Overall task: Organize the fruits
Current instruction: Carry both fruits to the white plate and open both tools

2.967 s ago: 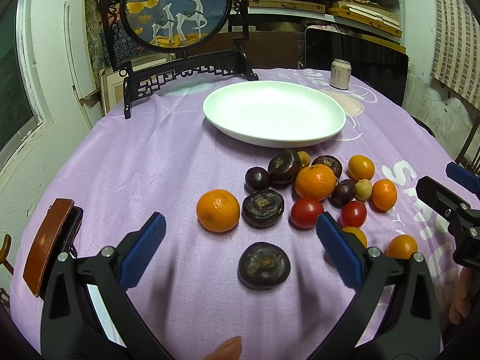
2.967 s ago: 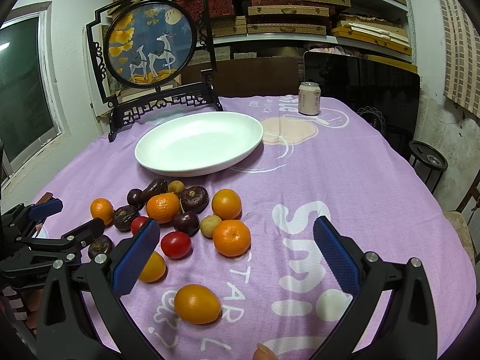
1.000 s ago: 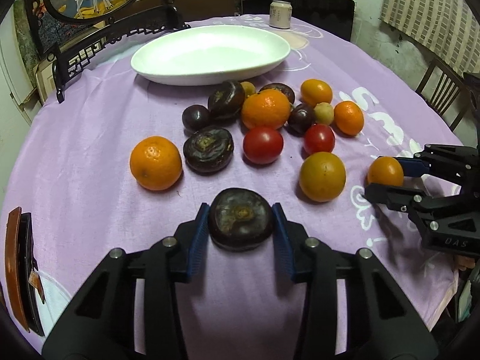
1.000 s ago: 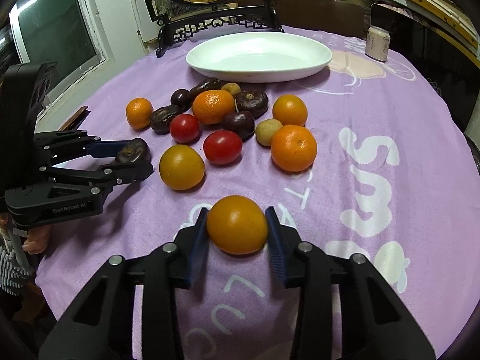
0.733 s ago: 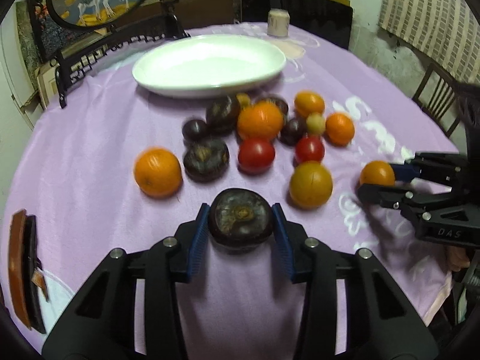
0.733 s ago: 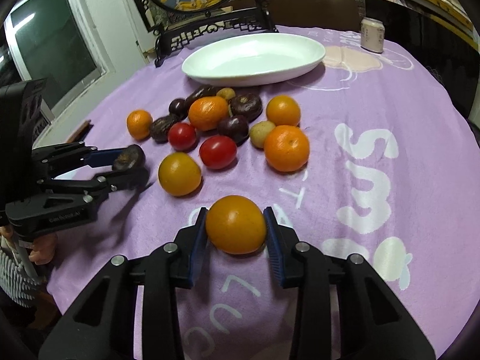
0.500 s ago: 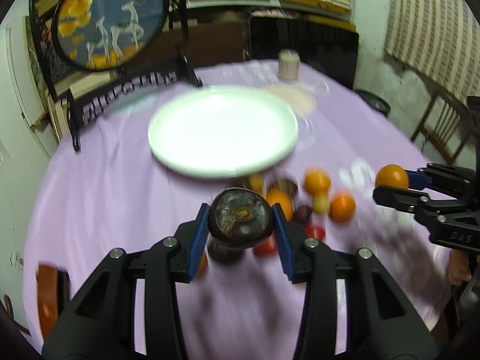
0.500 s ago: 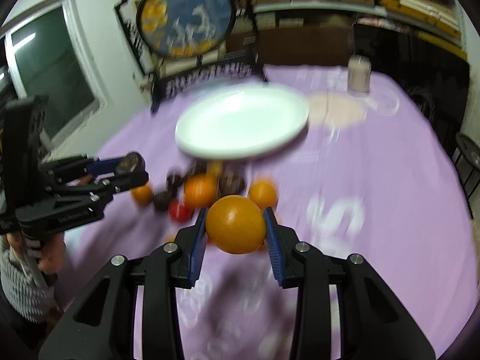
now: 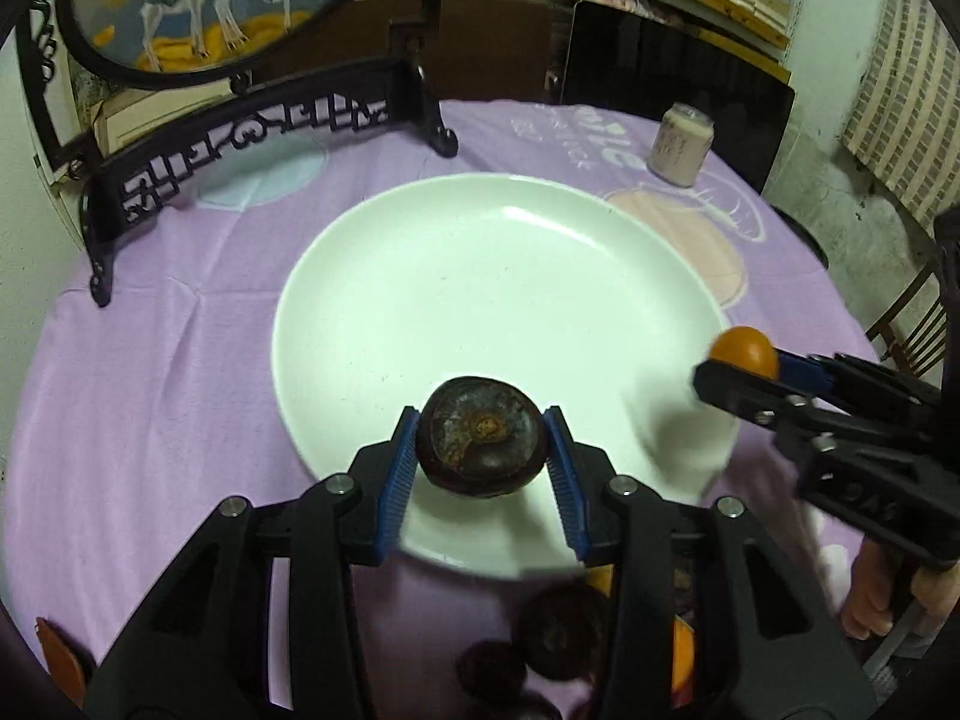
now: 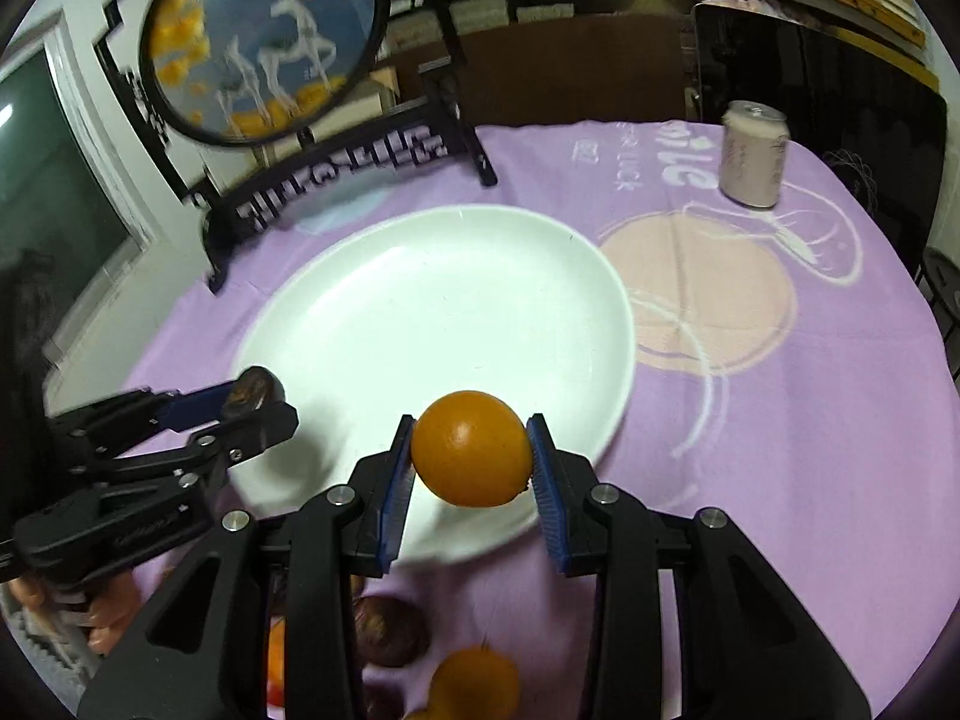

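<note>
The left gripper is clamped on a dark purple fruit, its blue pads pressing the fruit's two sides, and in the left wrist view that fruit sits at lower centre of the frame, over the near part of the white plate. The right gripper grips an orange fruit the same way, at lower centre of the right wrist view, over the plate's near right rim. The plate's open middle lies up-frame of both loads, so each drop seems to need only a short carry forward and down; the left load looks further inside the rim. The loose fruits lie at the bottom edge, behind both claws
</note>
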`<state>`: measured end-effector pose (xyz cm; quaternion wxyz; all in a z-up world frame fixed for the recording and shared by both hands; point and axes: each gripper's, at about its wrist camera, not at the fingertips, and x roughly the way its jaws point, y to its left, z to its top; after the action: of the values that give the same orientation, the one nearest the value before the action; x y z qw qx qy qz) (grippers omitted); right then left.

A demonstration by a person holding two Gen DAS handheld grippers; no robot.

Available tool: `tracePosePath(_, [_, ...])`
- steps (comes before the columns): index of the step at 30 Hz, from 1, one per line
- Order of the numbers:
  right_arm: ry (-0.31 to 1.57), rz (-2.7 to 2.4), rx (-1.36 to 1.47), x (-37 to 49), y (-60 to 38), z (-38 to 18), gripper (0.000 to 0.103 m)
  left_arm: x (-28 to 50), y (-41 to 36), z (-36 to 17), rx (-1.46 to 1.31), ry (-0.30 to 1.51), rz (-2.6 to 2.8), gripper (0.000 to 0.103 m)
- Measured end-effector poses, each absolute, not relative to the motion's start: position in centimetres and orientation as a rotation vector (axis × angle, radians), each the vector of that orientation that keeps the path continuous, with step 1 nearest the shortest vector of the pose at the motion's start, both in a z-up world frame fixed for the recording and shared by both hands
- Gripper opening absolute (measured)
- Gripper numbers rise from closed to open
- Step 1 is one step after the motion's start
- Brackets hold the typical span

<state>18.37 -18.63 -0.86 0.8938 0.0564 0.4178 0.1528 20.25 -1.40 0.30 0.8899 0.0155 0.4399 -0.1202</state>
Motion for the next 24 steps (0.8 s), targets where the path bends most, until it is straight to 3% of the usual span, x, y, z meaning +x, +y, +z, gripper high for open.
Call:
tracePosePath(5, [0.837, 0.311, 0.047, 18.6, -17.7, -1.5, 0.043, 21.1, -1.4, -1.6, 0.027, 0.963, -0.251, 0.043])
tracePosePath(13, [0.756, 0.33, 0.112, 17.1, -19.5, 1.1, 0.043, 19.4, -0.2, 1.2, -0.018, 0.875, -0.248, 0.049])
tracePosePath(24, [0.688, 0.314, 0.186, 9.8, -22.5, 1.7, 0.043, 11.3, 3.7, 1.5, -0.04, 0.814, -0.188, 0.051])
